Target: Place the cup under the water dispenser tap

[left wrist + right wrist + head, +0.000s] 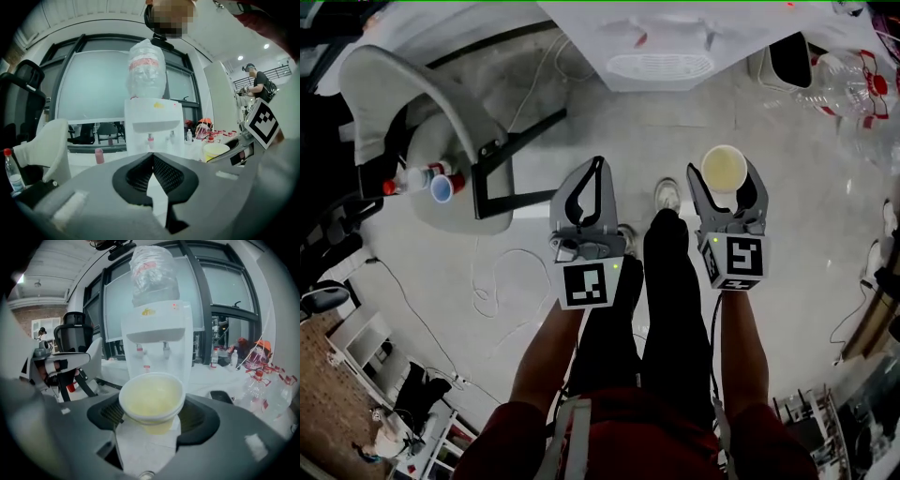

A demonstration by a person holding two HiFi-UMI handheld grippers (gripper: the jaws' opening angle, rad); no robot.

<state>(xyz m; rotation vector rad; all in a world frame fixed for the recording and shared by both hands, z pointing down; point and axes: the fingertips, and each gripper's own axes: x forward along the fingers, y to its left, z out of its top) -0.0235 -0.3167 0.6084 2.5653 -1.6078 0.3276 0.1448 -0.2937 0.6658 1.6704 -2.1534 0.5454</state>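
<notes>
My right gripper is shut on a pale yellow paper cup, held upright by its sides. In the right gripper view the cup sits between the pads, its mouth open and empty. The white water dispenser stands straight ahead, a clear bottle on top and two taps under its front ledge; the cup is still some way short of them. My left gripper hangs beside it, shut on nothing, with the pad tips touching. From the left gripper view the dispenser and the cup both show.
A grey office chair stands to the left, with small bottles and cups beside it. Empty plastic bottles lie at the right of the dispenser. A white cable loops on the floor. A person stands far off.
</notes>
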